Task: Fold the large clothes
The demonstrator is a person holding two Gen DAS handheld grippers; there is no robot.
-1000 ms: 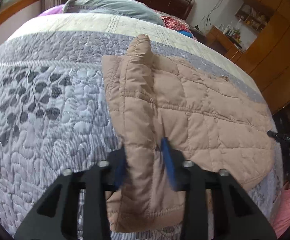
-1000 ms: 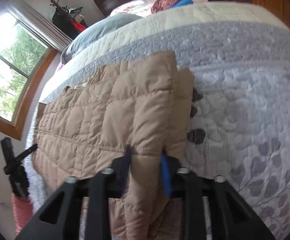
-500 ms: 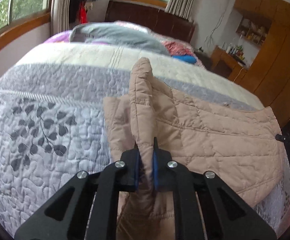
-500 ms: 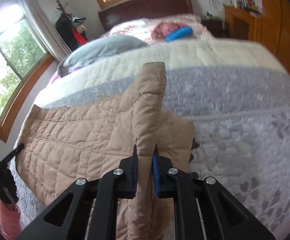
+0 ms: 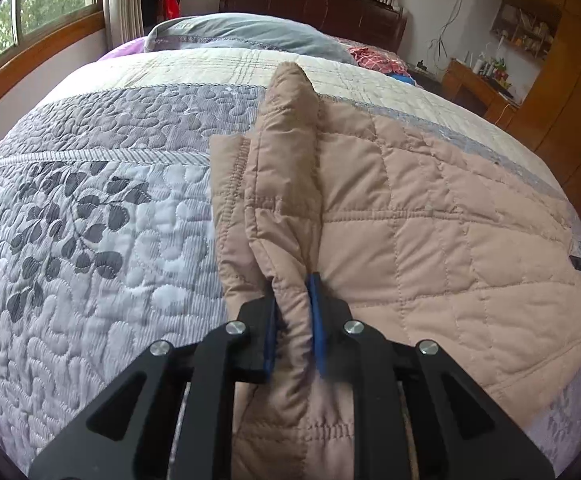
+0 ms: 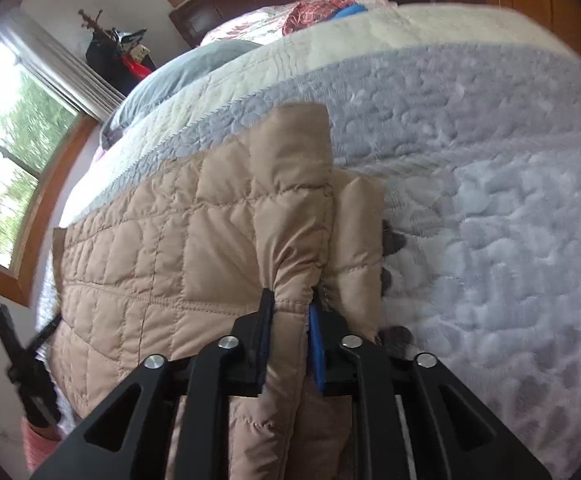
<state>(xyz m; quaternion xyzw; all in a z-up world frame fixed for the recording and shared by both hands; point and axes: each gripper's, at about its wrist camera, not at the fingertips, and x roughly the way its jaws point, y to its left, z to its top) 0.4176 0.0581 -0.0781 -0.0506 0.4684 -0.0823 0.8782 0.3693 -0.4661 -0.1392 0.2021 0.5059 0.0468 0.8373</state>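
Bedroom setup, wood headboard and windows at the far end, and we're working on the quilt (image 5: 90, 240) covering the bed. The tan jacket (image 5: 450, 240) is spread flat on that quilt, so we'll place everything relative to the jacket.

Left wrist view: our left gripper (image 5: 293, 300) has its jaws narrowed onto a raised ridge of the jacket's edge, blue pads pressing the fabric from both sides. That ridge runs straight ahead of the gripper toward the gray pillow (image 5: 250, 36), and the jacket's main body spreads off to the right of it. A thin strip of jacket lies flat to the left of the ridge, then bare quilt.

Right wrist view (a bit blurry): our right gripper (image 6: 290, 304) is pinched the same way on a padded fold of the jacket (image 6: 150, 240). Here it's mirrored, with the body spreading left of the fold and bare quilt to the right.

So each gripper seems to hold an opposite edge, with the jacket between them. Our guess is the next move carries those edges across the body, and neither hand looks closer than the other.
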